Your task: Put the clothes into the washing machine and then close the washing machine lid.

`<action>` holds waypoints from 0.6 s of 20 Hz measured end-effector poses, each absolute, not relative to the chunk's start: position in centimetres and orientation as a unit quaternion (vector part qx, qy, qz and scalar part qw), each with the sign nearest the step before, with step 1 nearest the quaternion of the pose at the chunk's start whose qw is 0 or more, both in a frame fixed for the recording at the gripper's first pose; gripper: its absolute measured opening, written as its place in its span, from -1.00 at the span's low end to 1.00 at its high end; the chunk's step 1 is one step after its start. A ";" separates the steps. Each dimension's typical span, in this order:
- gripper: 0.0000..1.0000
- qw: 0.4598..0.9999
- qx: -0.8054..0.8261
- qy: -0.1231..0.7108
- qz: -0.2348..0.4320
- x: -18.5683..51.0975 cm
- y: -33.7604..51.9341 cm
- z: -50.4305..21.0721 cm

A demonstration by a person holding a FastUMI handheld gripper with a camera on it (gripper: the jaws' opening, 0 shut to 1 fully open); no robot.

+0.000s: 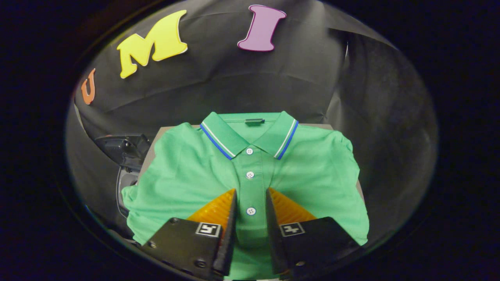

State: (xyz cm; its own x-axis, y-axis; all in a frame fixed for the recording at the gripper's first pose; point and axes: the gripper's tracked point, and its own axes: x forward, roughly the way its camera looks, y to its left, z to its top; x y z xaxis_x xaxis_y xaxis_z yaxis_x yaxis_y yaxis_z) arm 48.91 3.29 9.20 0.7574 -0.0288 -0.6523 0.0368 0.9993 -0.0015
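Basically, polo shirt [187, 175] is soft, light, floppy; tongs [251, 195] held parted over placket, best pinched there.

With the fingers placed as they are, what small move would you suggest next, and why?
Probably lower and close. The hand-held gripper is open, its fingers straddling the button placket of the green shirt, which lies flat and ungrasped; pinching the fabric there should let it lift.

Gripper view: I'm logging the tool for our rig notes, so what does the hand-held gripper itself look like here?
The hand-held gripper has two wedge-shaped fingers with ribbed pads on black blocks. Each block bears a small square black-and-white marker and visible screw heads. The fingers stand open, apart over the placket of the green polo shirt.
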 end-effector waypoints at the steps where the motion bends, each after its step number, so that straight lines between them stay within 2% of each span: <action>1: -0.40 0.939 0.010 0.342 -0.024 49.1 2.9 9.7; 3: -0.81 0.942 0.026 0.333 -0.027 49.1 3.1 9.7; 7: -0.88 0.953 0.048 0.296 -0.028 48.1 3.3 10.6; 12: -0.89 0.975 0.079 0.208 -0.015 45.3 6.2 15.8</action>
